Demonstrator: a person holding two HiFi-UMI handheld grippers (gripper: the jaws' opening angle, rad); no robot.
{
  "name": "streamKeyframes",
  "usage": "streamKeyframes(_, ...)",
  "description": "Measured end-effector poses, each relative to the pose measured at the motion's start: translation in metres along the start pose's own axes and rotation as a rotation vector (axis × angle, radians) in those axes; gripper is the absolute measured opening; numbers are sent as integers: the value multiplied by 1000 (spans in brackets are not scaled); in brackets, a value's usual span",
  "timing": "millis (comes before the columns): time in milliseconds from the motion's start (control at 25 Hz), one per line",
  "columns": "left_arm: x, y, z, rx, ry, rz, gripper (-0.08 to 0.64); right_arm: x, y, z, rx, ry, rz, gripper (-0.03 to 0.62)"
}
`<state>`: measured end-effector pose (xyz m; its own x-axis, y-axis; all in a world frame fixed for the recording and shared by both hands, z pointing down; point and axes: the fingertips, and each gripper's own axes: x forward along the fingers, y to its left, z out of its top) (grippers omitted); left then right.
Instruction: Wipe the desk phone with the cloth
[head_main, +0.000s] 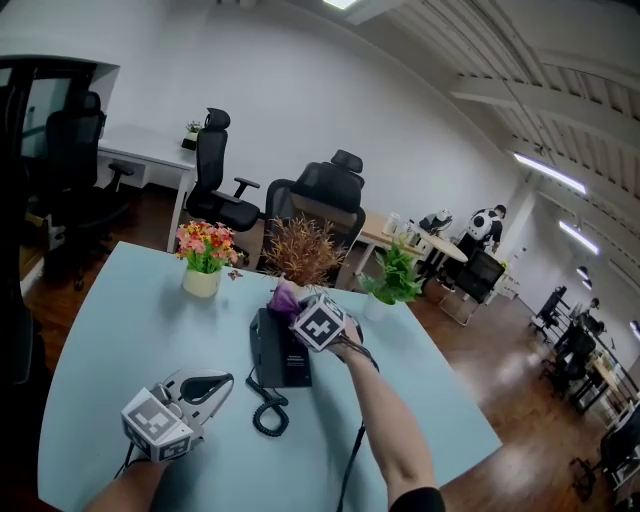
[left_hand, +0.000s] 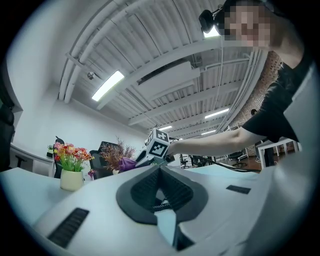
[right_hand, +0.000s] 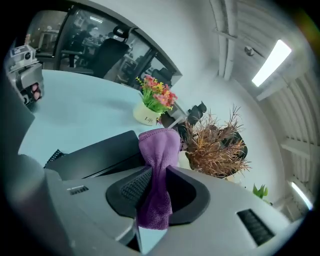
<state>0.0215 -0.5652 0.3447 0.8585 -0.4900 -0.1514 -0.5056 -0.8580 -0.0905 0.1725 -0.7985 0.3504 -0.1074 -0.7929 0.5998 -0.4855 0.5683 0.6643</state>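
Pale blue worktop (head_main: 110, 330), black desk phone (head_main: 280, 355) near its centre. The right tool (right_hand: 156, 172) is at the phone's 12 o'clock end, clamped on the purple cloth (right_hand: 159, 150). Looks like the wiping step. Next, I'd say: press the cloth down and drag toward 6 o'clock. The left tool (head_main: 205, 388), pinched together and empty, rests at the phone's 7 o'clock.

1 desk phone (head_main: 282, 355), 1 purple cloth (right_hand: 159, 145), 2 grippers: left gripper (head_main: 205, 388), right gripper (right_hand: 156, 175); 1 table (head_main: 120, 330); 3 potted plants: 1 flower pot (head_main: 204, 262), 1 dried brown plant (head_main: 302, 250), 1 green plant (head_main: 393, 278); 2 black office chairs (head_main: 218, 185) (head_main: 328, 195) just behind the table
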Motion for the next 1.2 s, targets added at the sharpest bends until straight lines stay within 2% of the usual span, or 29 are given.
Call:
streamKeyframes(120, -2, 1, 5, 21, -5, -5, -8, -9, 24, -7, -45, -1, 101, 71)
streamKeyframes(240, -3, -1, 8, 18, -3, -3, -8, -35, 68, -13, -139, -11, 223, 71)
streamKeyframes(400, -2, -1, 0, -1, 6, 2, -8, -67, 124, -51, -238, 23, 292, 71)
streamKeyframes(560, -1, -2, 1, 0, -3, -5, -8, -98, 168, -88, -373, 85, 443, 71)
streamKeyframes(600, -1, -2, 3, 3, -7, -4, -8, -102, 162, -88, -361, 80, 441, 71)
streamKeyframes(640, 0, -1, 4, 6, -8, -3, -8, -101, 144, -83, -314, 57, 403, 71)
streamKeyframes(800, 2, 0, 3, -1, 3, 2, -8, -75, 23, -36, 82, -114, 98, 71)
streamKeyframes(880, 2, 0, 4, -9, 10, 7, -8, -56, -18, -20, 207, -162, -1, 71)
streamKeyframes(920, 3, 0, 5, -9, 6, 8, -8, -44, -29, -15, 231, -165, -26, 71)
streamKeyframes(1000, 4, -1, 4, -8, -6, 2, -6, -18, -36, -13, 218, -125, -35, 71)
streamKeyframes(1120, 5, -1, 3, -7, -7, 0, -6, 5, -25, -22, 136, -34, 7, 71)
streamKeyframes(1200, 3, -1, 8, -1, 0, 7, -8, 0, -15, -23, 125, -23, 55, 71)
